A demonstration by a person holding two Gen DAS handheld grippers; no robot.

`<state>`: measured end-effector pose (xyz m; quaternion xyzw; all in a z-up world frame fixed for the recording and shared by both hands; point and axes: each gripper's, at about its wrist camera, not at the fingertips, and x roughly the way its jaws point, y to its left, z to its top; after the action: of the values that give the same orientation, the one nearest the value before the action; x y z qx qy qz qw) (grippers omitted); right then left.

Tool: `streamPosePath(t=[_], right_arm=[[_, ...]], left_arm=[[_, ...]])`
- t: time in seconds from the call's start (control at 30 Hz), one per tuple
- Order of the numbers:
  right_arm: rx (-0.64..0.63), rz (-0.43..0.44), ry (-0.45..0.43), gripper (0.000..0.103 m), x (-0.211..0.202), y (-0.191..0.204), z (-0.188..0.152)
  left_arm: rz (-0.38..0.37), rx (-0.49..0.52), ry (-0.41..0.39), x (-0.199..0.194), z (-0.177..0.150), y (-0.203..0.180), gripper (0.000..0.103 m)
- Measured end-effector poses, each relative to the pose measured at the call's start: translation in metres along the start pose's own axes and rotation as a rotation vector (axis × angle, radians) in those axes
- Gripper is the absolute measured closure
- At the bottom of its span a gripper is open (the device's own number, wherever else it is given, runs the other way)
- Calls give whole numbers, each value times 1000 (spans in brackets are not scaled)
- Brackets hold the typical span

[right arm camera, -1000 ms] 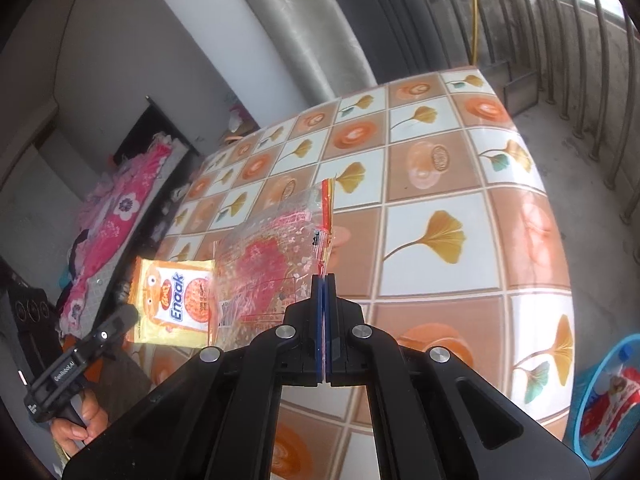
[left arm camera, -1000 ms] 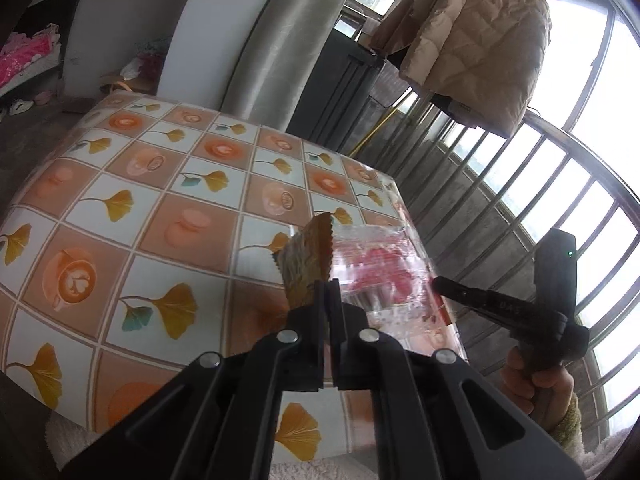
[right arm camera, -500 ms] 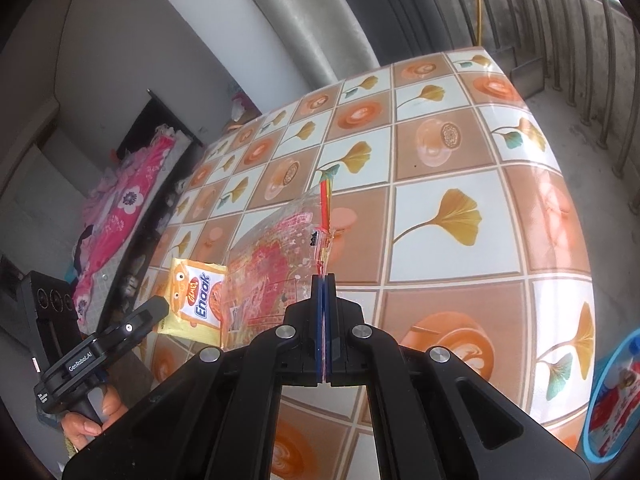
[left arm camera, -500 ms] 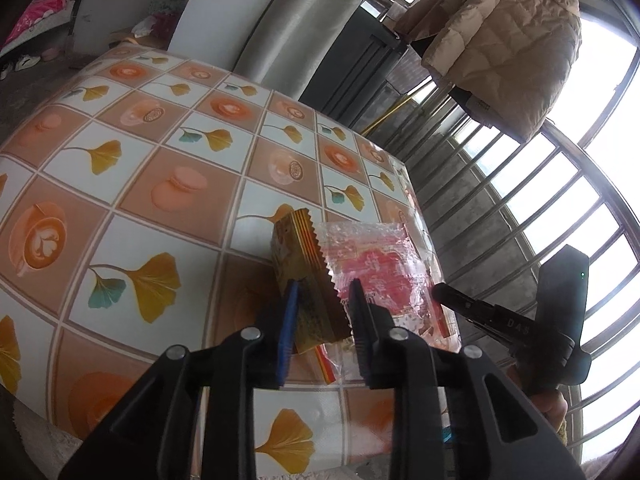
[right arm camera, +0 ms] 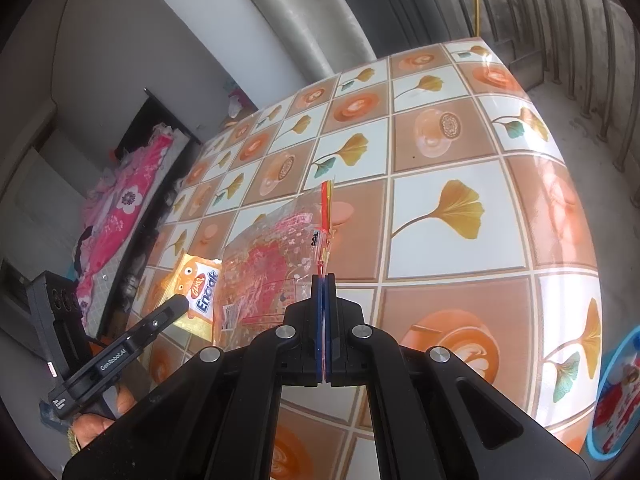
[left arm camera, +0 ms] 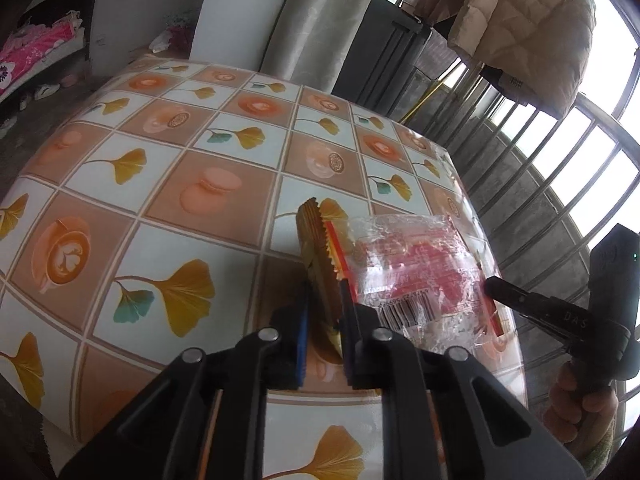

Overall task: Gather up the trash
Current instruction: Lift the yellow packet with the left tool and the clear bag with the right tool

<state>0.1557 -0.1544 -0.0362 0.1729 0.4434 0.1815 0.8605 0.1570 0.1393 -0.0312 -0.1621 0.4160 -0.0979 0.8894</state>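
Note:
A yellow snack packet (left arm camera: pixel 318 248) stands on edge on the patterned table (left arm camera: pixel 168 184), between the fingers of my left gripper (left arm camera: pixel 324 316). Its jaws are closing, and the pads pinch the packet's lower end. Beside it lies a clear plastic bag with red print (left arm camera: pixel 416 276). My right gripper (right arm camera: pixel 324 280) is shut on that bag's red and yellow edge strip (right arm camera: pixel 326 208). The right wrist view shows the packet's printed face (right arm camera: pixel 200 292), the bag (right arm camera: pixel 272 260) and the left gripper's fingertips (right arm camera: pixel 178 305) at the packet. In the left wrist view, the right gripper's fingertips (left arm camera: pixel 492 286) reach the bag's right side.
A blue bin (right arm camera: pixel 600 392) holding wrappers sits on the floor past the table's right corner. A railing (left arm camera: pixel 560 168) and a hanging beige coat (left arm camera: pixel 520 20) stand behind the table. Pink bedding (right arm camera: pixel 124 208) lies to the left. A hand (left arm camera: pixel 580 400) holds the right gripper.
My left gripper opened around the yellow packet, sank toward the table and has narrowed on it again. The right gripper stayed shut on the bag's edge and barely moved.

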Motion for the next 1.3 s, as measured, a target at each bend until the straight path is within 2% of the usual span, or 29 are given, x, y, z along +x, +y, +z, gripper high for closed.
streamPosePath(t=[0.13, 0.37, 0.73, 1.3], right_arm=[[20, 26, -7, 103, -5, -3, 1], [73, 85, -28, 103, -20, -10, 7], [88, 88, -76, 103, -43, -12, 8], [66, 108, -135, 103, -76, -6, 6]], left_arm=[[30, 32, -27, -6, 1, -3, 97], [64, 84, -85, -23, 5, -13, 98], [106, 145, -166, -47, 6, -26, 98], [113, 187, -248, -81, 2, -47, 98]])
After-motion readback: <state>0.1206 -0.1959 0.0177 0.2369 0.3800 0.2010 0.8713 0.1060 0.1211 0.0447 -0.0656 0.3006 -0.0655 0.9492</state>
